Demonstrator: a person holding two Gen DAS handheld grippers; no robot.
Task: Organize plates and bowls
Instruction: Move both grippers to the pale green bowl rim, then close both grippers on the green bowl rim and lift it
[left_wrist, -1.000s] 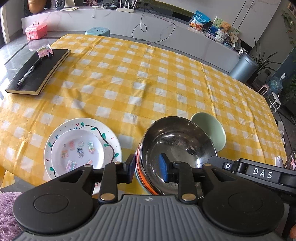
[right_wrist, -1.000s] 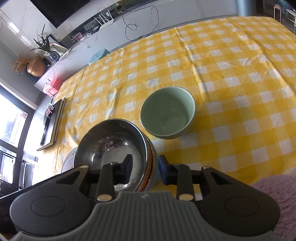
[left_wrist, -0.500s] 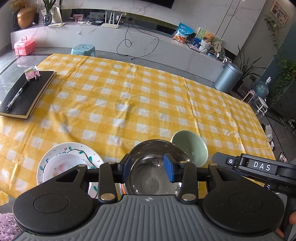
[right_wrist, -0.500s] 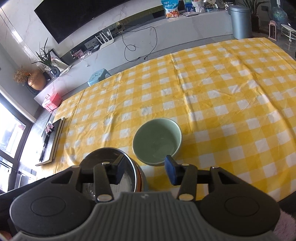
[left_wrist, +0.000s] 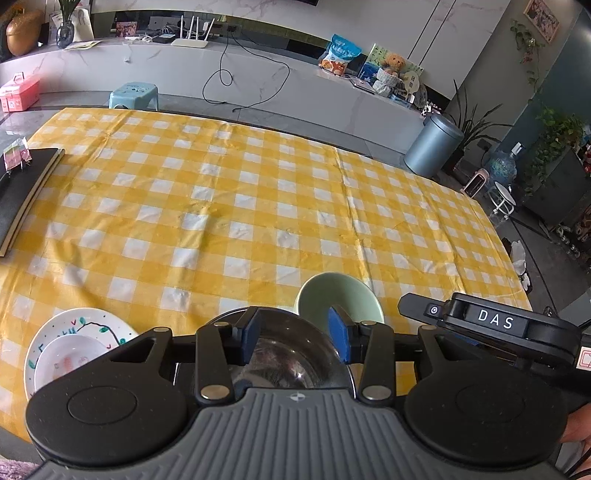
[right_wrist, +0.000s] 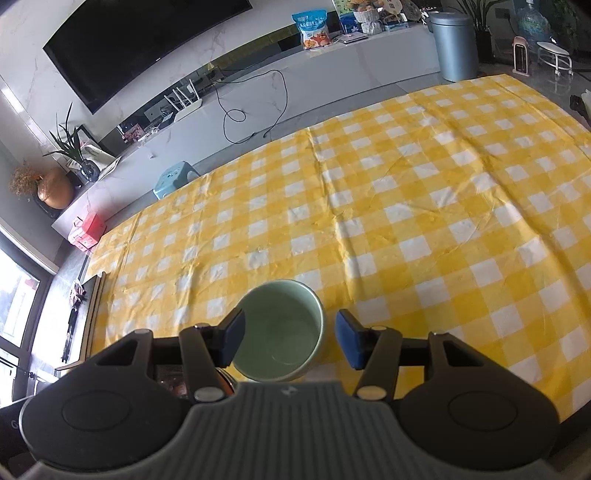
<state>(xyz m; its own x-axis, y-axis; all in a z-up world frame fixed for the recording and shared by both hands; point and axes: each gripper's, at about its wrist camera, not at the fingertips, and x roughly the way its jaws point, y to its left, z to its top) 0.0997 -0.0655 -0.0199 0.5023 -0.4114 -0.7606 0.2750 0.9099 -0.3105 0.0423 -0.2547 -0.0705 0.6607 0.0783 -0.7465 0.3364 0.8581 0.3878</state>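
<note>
Looking along the left gripper (left_wrist: 295, 334), the jaws stand apart with nothing pressed between them; they have just been opening. Their blue pads (left_wrist: 250, 334) frame the steel bowl (left_wrist: 291, 358), which sits below them on the yellow checked cloth (left_wrist: 221, 206), its rim partly hidden by the gripper body. Just beyond the steel bowl, toward the right, sits the green bowl (left_wrist: 338, 295), upright and empty. At lower left, near the table edge, a small plate (left_wrist: 68, 360) lies on a larger painted plate (left_wrist: 83, 325), both partly covered by the gripper. A black notebook (left_wrist: 24, 192) lies at the far left edge of the cloth. The right gripper's black body, marked DAS, reaches in from the right.

From the right wrist, the right gripper (right_wrist: 290, 338) also has its jaws parted and empty; they too have just been opening. The green bowl (right_wrist: 280, 336) shows between the pads, below them on the cloth (right_wrist: 406, 206), touched by neither as far as can be seen. A sliver of the steel bowl's rim (right_wrist: 221, 380) shows at lower left, beside the green bowl. The notebook (right_wrist: 88, 317) lies far left.
</note>
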